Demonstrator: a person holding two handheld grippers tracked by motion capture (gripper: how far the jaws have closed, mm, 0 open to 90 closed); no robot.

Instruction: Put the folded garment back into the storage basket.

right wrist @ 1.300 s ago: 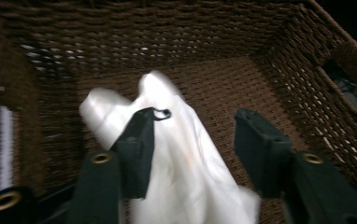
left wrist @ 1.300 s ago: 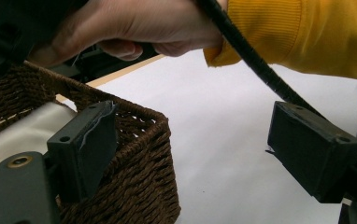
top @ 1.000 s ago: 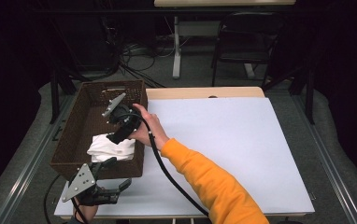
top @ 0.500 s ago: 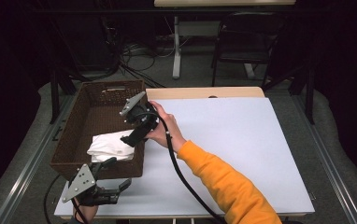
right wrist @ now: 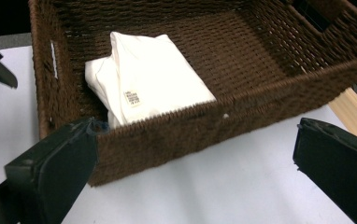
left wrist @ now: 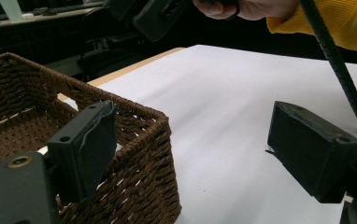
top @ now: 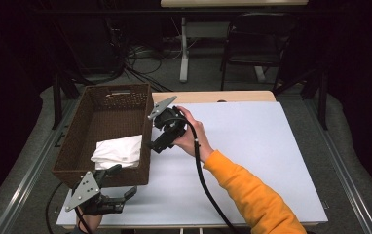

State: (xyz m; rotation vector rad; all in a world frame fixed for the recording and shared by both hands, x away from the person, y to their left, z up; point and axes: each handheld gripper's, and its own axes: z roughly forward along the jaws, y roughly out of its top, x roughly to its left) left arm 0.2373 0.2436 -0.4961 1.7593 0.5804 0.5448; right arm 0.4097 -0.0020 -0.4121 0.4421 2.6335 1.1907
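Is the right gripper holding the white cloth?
No. The right gripper is open and empty over the table, outside the basket, while the cloth lies inside it.

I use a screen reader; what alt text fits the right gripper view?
A folded white cloth lies in a brown wicker basket on a white table. The right hand-held gripper stands open outside the basket's wall, holding nothing.

Label on white cloth: print too small to read.
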